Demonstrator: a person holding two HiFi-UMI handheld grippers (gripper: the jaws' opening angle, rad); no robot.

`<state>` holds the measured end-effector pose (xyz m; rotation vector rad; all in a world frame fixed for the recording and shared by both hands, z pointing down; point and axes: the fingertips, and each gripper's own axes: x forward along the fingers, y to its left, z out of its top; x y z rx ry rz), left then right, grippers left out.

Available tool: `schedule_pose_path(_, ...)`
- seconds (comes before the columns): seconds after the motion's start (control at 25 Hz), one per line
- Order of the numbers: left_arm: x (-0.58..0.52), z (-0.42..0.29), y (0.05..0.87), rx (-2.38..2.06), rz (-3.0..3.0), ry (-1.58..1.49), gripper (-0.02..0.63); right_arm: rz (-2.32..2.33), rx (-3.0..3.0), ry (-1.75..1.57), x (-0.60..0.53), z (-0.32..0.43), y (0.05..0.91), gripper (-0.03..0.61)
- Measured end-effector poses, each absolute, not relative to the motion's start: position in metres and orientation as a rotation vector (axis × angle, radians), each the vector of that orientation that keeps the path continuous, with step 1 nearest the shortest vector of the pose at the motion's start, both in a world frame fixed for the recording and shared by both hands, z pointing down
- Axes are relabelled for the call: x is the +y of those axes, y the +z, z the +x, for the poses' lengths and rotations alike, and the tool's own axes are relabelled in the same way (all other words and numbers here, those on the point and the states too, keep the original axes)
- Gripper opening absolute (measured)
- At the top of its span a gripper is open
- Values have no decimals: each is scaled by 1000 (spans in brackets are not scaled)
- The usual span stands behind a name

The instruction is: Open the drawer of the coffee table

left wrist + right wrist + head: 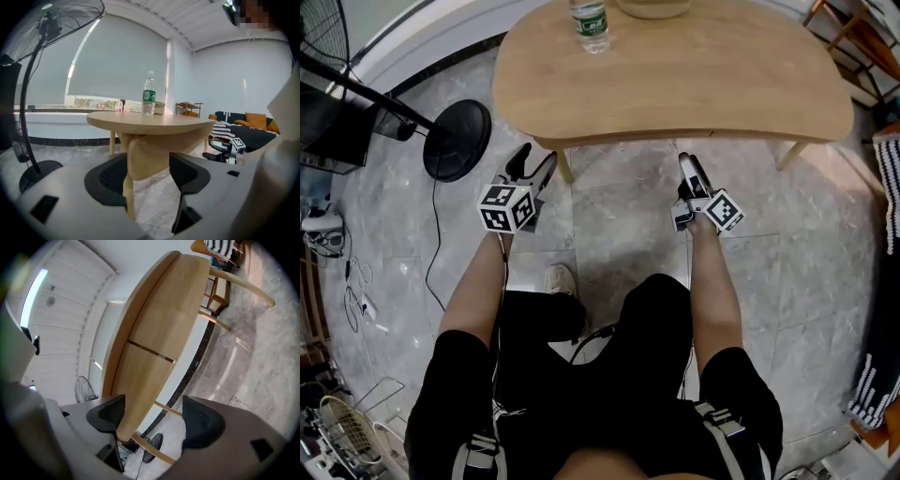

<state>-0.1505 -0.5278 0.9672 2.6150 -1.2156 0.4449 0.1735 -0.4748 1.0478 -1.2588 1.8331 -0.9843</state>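
The wooden coffee table [694, 84] fills the top of the head view, and a clear water bottle [591, 23] stands on its far side. My left gripper [534, 162] hovers open just before the table's near edge, by a table leg [565, 167]. The left gripper view shows its jaws [147, 173] apart, with nothing between them, facing the wooden box under the top [154, 152]. My right gripper [690, 167] is rolled on its side further right, also short of the edge. It stands open and empty [154, 416], facing the table's wooden front [154, 376], which a thin seam crosses.
A floor fan's round base [457, 139] and pole stand left of the table, with cables trailing over the tiles. The person's legs and a white shoe [559, 278] are below the grippers. Striped fabric [891, 187] lies at the right edge. Clutter sits at the bottom left.
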Motion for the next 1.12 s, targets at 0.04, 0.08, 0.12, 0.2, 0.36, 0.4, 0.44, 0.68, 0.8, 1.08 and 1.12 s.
schedule_pose_path(0.04, -533, -149, 970, -1205, 2628, 461, 275, -1246, 1809, -979, -481, 177, 1050, 383)
schedule_pose_path(0.08, -538, -148, 971, -1197, 2636, 468, 275, -1246, 1786, -971, -487, 181, 1052, 383)
schedule_pose_path(0.12, -544, -147, 972, -1192, 2642, 465, 275, -1264, 1769, -962, -491, 187, 1055, 382)
schedule_pose_path(0.2, -553, -142, 972, -1178, 2657, 452, 275, -1321, 1748, -950, -499, 198, 1063, 382)
schedule_pose_path(0.36, -562, -130, 972, -1114, 2692, 446, 275, -1150, 1652, -921, -513, 199, 1039, 382)
schedule_pose_path(0.4, -563, -130, 973, -1112, 2689, 440, 275, -1117, 1631, -906, -516, 201, 1032, 382)
schedule_pose_path(0.44, -564, -131, 975, -1113, 2684, 434, 275, -1090, 1615, -893, -518, 203, 1027, 382)
schedule_pose_path(0.68, -563, -137, 976, -1122, 2680, 432, 236, -928, 1504, -926, -523, 208, 1023, 329)
schedule_pose_path(0.8, -562, -138, 974, -1119, 2672, 439, 230, -916, 1477, -947, -521, 209, 1027, 311)
schedule_pose_path(1.08, -534, -143, 973, -1078, 2664, 499, 222, -894, 1514, -972, -491, 204, 1026, 302)
schedule_pose_path(1.12, -529, -143, 973, -1067, 2664, 512, 219, -890, 1520, -976, -486, 204, 1025, 302)
